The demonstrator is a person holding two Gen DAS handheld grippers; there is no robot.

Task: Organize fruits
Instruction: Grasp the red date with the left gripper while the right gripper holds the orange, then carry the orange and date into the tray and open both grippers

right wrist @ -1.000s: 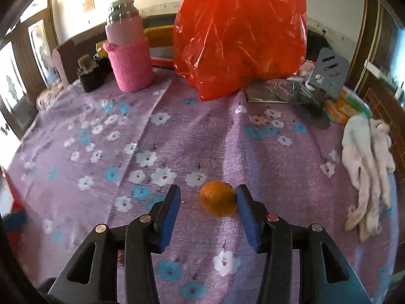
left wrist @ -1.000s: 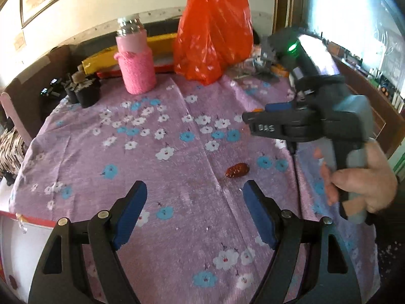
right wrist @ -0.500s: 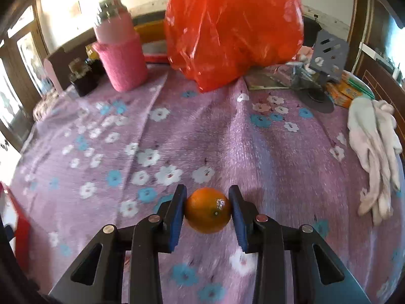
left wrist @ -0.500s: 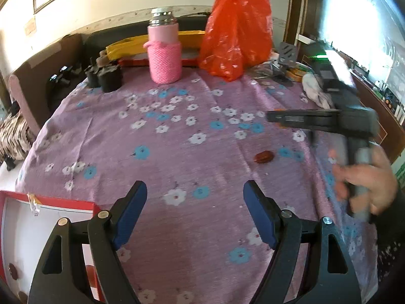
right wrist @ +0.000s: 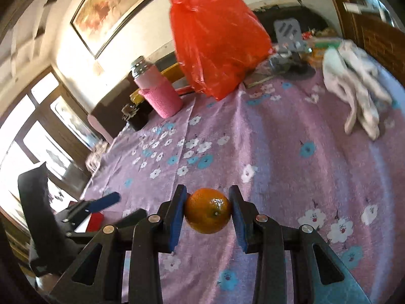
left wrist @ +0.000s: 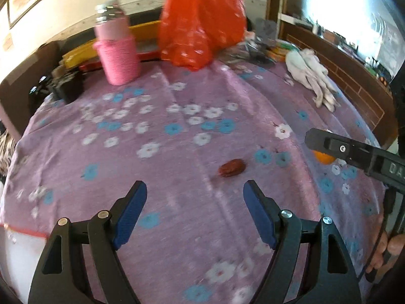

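Right wrist view: right gripper [right wrist: 207,211] clamped on the orange [right wrist: 207,210], both pads pressing it, held above the floral tablecloth [right wrist: 291,152]. Left wrist view only: a dark red date [left wrist: 231,167] on the cloth, just ahead of the left gripper [left wrist: 195,214], whose jaws stand wide apart and empty.

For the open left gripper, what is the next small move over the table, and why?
Probably lower the left gripper forward until its open fingers straddle the small red-brown fruit on the floral cloth. The fruit lies just ahead, slightly right of centre, with nothing between the fingers. The right gripper is occupied: it grips the orange.
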